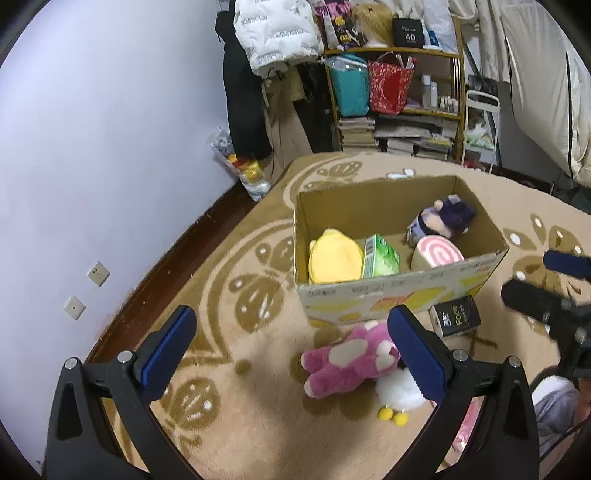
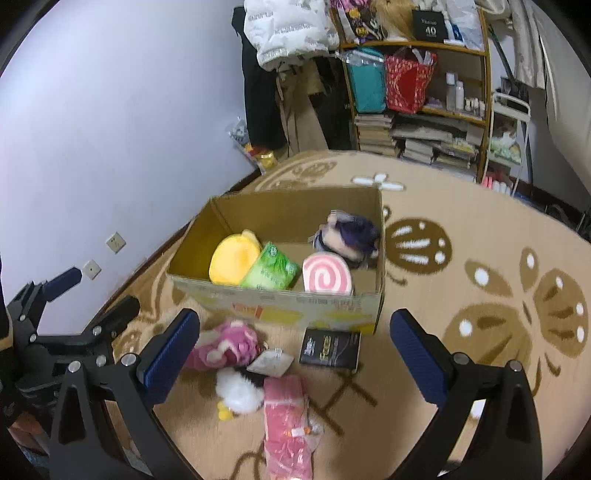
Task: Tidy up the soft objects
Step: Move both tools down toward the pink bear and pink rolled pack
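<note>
An open cardboard box stands on the carpet. Inside lie a yellow plush, a green tissue pack, a pink swirl-roll plush and a purple-haired doll. In front of the box lie a pink bear plush, a white fluffy plush with yellow feet, a pink packet and a black Face pack. My left gripper is open above the carpet, left of the bear. My right gripper is open above the floor items.
A shelf with books, bags and bottles stands behind the box. A white jacket hangs beside it. A clear bag of toys leans on the wall. The patterned carpet spreads around the box.
</note>
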The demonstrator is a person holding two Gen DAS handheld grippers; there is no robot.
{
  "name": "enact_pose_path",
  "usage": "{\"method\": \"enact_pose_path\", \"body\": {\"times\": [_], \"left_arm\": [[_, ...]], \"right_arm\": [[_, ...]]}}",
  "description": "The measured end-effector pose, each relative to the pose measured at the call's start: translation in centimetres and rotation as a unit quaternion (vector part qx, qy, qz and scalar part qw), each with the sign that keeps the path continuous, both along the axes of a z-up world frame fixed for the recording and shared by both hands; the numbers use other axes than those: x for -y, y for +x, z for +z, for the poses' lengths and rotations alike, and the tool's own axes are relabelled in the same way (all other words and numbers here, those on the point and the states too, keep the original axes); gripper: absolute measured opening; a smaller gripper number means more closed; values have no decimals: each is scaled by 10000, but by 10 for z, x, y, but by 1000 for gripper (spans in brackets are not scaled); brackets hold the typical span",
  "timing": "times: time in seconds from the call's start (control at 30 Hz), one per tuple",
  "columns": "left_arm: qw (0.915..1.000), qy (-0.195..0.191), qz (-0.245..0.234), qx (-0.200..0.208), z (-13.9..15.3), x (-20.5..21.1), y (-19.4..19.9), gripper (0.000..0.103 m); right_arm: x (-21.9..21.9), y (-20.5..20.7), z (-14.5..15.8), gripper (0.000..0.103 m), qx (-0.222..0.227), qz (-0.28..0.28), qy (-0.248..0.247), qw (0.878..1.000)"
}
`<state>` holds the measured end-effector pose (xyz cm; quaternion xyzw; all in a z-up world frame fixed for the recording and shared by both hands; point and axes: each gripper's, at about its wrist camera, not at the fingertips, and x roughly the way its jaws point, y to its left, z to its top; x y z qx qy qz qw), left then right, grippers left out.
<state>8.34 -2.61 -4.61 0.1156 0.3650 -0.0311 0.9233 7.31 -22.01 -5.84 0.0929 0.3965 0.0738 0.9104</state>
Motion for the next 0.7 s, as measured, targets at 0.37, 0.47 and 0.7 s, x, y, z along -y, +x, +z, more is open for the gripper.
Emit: {"method": "enact_pose_path", "body": {"times": [0.37, 0.47, 0.7], "left_arm": [[9957, -355, -133, -842, -35, 3, 12, 102], [9943, -337, -140, -1003, -43, 7, 14, 102], [9912, -298, -139, -1284, -57, 10, 20, 102]], "right_arm": [[-17, -5, -44, 103, -658, 163, -117, 9976], [-17, -5, -52, 103, -799, 140, -72, 9967], [-13, -2, -69, 98, -1162, 111, 96, 9931]]}}
